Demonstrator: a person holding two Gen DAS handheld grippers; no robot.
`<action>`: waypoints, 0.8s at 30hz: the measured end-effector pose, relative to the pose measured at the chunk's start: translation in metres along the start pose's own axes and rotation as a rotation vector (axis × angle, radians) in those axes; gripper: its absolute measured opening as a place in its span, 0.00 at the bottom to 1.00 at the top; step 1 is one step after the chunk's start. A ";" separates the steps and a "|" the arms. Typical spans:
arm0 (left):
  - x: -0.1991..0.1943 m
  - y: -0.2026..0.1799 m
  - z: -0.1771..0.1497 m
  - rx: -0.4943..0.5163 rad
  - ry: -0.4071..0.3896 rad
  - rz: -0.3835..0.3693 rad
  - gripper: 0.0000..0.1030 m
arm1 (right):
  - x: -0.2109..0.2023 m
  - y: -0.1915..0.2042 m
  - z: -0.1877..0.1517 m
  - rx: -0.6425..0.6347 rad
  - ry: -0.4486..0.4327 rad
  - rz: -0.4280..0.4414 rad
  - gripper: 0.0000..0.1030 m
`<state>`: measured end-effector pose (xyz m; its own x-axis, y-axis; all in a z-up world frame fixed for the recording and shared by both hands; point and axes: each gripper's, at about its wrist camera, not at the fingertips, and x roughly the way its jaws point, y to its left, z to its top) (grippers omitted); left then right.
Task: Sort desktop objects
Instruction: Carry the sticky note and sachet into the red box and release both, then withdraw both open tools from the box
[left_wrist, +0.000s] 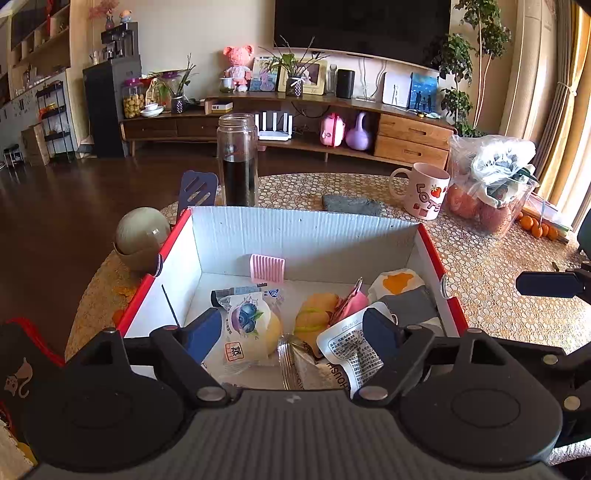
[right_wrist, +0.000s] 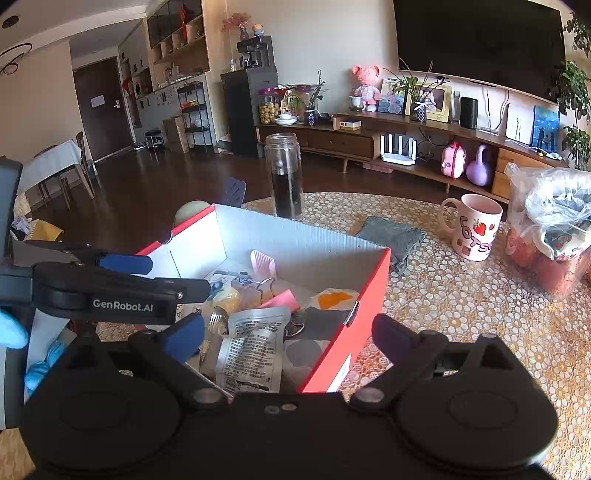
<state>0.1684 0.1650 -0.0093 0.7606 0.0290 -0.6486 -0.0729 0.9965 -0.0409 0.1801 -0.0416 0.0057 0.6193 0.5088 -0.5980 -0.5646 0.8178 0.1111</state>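
Red-walled box (left_wrist: 439, 254): sits mid-tabletop, already holding snack packets and socks.
Grey cloth (right_wrist: 393, 236): lies beyond the box's far edge; I judge it soft, light, pinchable at any fold.
Left gripper (left_wrist: 291, 332): fingers spread, empty.
Right gripper (right_wrist: 288, 332): fingers released, straddling the box corner.
Right view only: cloth unobscured.

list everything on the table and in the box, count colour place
box: 1, red outside, white inside, near table edge
pink comb: 1, against box's far wall
blueberry bun pack: 1, clear wrapper, box floor
silver pouch: 1, printed, box near side
glass bottle: 1, dark liquid, behind box
mug: 1, white and pink, right of box
grey cloth: 1, between box and mug
fruit bag: 1, clear, far right
left gripper: open, over box
right gripper: open, over box corner
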 end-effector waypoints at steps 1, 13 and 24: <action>-0.003 0.001 -0.002 -0.004 0.000 0.003 0.81 | -0.002 0.001 -0.001 -0.001 -0.007 0.001 0.99; -0.019 -0.002 -0.020 -0.003 -0.008 0.001 1.00 | -0.025 0.010 -0.012 -0.021 -0.075 -0.013 1.00; -0.035 -0.012 -0.032 0.019 -0.036 0.005 1.00 | -0.038 0.006 -0.020 0.019 -0.082 -0.036 1.00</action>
<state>0.1219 0.1498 -0.0105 0.7829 0.0363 -0.6211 -0.0647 0.9976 -0.0231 0.1424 -0.0614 0.0131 0.6820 0.4988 -0.5349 -0.5314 0.8404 0.1061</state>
